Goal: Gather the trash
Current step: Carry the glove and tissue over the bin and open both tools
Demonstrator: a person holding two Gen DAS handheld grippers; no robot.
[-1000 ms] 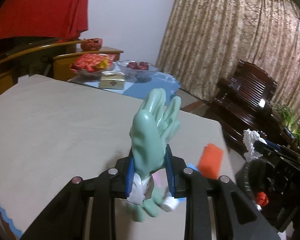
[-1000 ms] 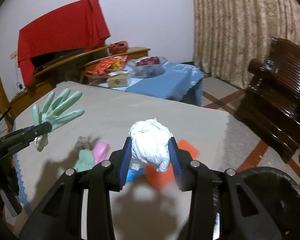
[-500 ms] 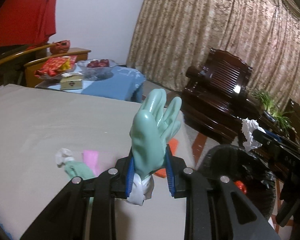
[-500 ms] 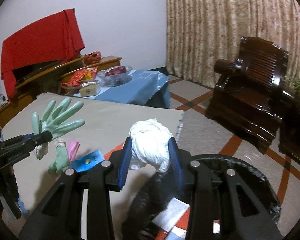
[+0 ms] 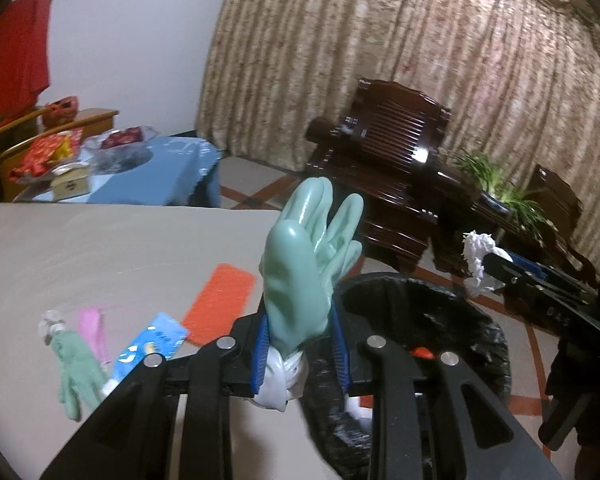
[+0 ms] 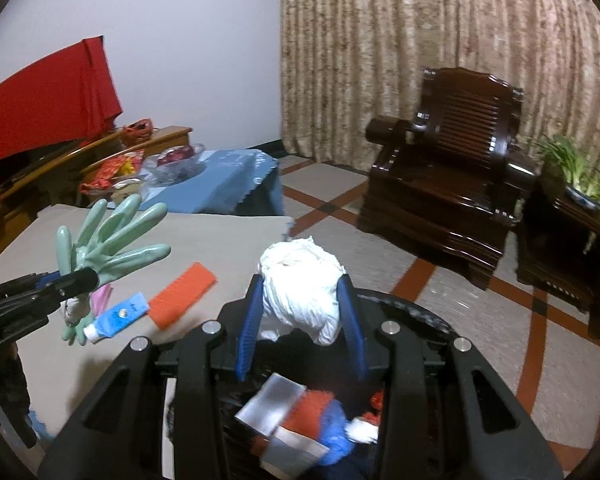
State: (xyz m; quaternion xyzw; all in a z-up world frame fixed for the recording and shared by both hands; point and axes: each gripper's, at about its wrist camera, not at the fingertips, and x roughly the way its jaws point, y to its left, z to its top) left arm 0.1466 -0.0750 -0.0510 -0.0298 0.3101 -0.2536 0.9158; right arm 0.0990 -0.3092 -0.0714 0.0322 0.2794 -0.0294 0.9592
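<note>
Both tongs now over bin [image 6: 428,320]: L [image 5: 300,354] grips glove [image 5: 304,272], R [image 6: 300,316] grips tissue wad [image 6: 300,280].

Each gripper, left [image 5: 300,354] and right [image 6: 300,320], is matte black plastic with ribbed blue pads [image 6: 247,330], angular linkage arms with triangular cut-outs, and round silver screws [image 5: 376,342] at the joints.

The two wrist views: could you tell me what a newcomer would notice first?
A stiff green glove stands upright in the left gripper, and a crumpled white wad sits in the right gripper. Both are at a black-lined bin beside the beige table.
</note>
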